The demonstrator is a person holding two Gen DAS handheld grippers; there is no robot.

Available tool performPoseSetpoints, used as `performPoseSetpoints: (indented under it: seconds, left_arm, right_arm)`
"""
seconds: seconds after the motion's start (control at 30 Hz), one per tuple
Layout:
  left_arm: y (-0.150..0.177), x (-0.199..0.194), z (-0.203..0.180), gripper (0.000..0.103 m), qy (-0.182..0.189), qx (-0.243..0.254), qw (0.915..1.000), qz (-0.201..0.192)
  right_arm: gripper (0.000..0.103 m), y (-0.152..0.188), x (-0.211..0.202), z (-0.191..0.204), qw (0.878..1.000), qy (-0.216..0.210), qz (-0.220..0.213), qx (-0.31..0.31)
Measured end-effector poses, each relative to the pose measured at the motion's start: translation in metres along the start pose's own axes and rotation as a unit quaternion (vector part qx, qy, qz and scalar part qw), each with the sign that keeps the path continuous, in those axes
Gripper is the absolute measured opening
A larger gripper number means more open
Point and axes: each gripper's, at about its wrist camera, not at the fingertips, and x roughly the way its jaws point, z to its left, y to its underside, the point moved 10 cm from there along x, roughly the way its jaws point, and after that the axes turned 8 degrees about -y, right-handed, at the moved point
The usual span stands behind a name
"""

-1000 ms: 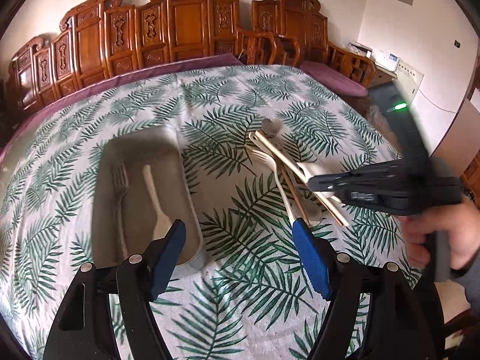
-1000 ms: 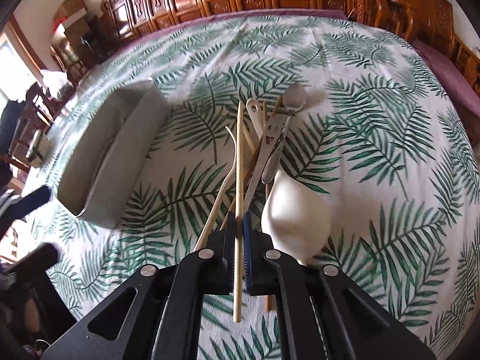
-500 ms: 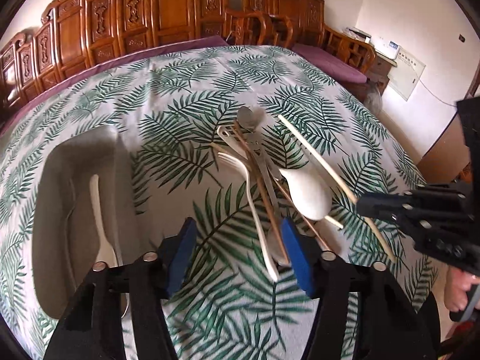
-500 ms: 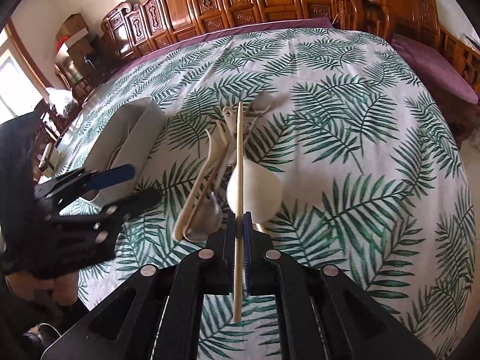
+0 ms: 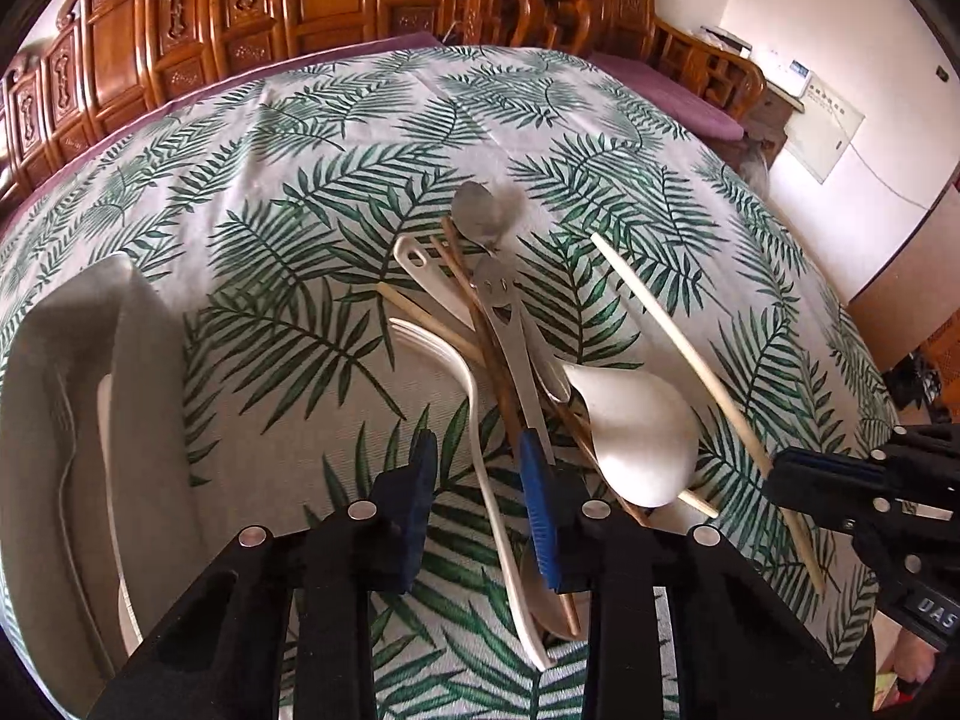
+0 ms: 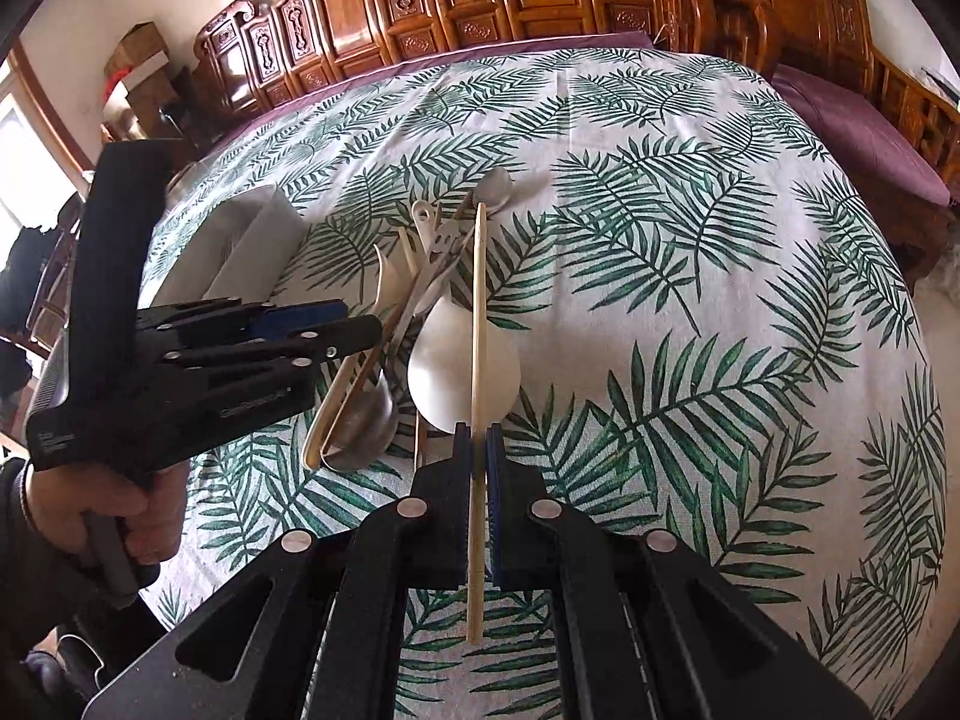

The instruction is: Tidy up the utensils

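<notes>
Left wrist view: left gripper (image 5: 480, 480) has swung from the beige oblong tray (image 5: 150, 360) to the pile, jaws closing around the cream plastic fork (image 5: 474, 414), right gripper (image 6: 478, 456) still pinching the pale wooden chopstick (image 6: 478, 324) above it.

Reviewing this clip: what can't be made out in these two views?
- Left wrist view: the tray contents run off the left and bottom edges; only a white handle shows.
- Left wrist view: the white fork handle end passes under the left gripper, whose jaws are closing around it; contact is unclear.
- Right wrist view: the left gripper covers part of the utensil pile.
</notes>
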Motion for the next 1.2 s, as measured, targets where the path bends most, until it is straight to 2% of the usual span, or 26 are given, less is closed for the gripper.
performPoseSetpoints:
  seconds: [0.07,0.13,0.47,0.5,0.53,0.6,1.2]
  left_arm:
    - [-0.002,0.001,0.001,0.026,-0.001,-0.002,1.0,0.0]
    - [-0.004,0.003,0.001,0.02,0.002,-0.006,1.0,0.002]
    - [0.002,0.01,0.008,0.018,-0.013,-0.006,0.9998,0.015]
    - [0.002,0.009,0.008,0.014,-0.015,-0.004,0.9998,0.015]
    - [0.003,0.009,0.009,0.004,-0.014,-0.004,0.9997,0.018]
    - [0.004,0.006,0.01,0.003,-0.012,-0.009,0.9997,0.018]
    - [0.001,-0.103,0.038,0.003,-0.005,-0.015,0.998,-0.062]
  right_arm:
    - [0.006,0.0,-0.001,0.0,1.0,0.0,-0.001,0.001]
    - [0.006,0.0,-0.002,0.0,1.0,0.0,-0.001,0.0]
    - [0.006,0.0,-0.011,0.008,1.0,0.005,-0.007,-0.006]
    - [0.006,0.0,-0.012,0.009,1.0,0.006,-0.007,-0.007]
    - [0.006,0.001,-0.012,0.009,1.0,0.006,-0.007,-0.007]
    - [0.006,0.001,-0.014,0.012,1.0,0.007,-0.007,-0.008]
    - [0.006,-0.014,-0.036,0.064,0.999,0.0,-0.038,-0.029]
